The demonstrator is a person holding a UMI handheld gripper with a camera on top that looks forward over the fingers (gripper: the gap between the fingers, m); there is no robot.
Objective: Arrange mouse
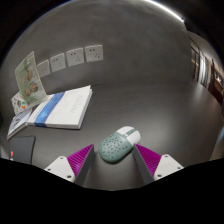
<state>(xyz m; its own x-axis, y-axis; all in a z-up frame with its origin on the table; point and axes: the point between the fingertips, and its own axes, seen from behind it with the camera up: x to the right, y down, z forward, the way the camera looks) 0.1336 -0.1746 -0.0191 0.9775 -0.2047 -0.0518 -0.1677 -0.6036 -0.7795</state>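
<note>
Jaws (113,163) spread wide, gripping nothing; computer mouse (118,146) sits on the grey worktop (150,90) between the magenta pads (77,160), gaps on both sides. Beyond, off to the left, a white book (62,108) lies flat. Wall sockets (75,56) behind.

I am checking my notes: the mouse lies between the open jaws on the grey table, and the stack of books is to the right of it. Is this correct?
One detail is wrong. In the gripper view the stack of books lies to the left of the mouse, not the right. The rest holds: the mouse lies between the open jaws of the gripper on the grey table.
</note>
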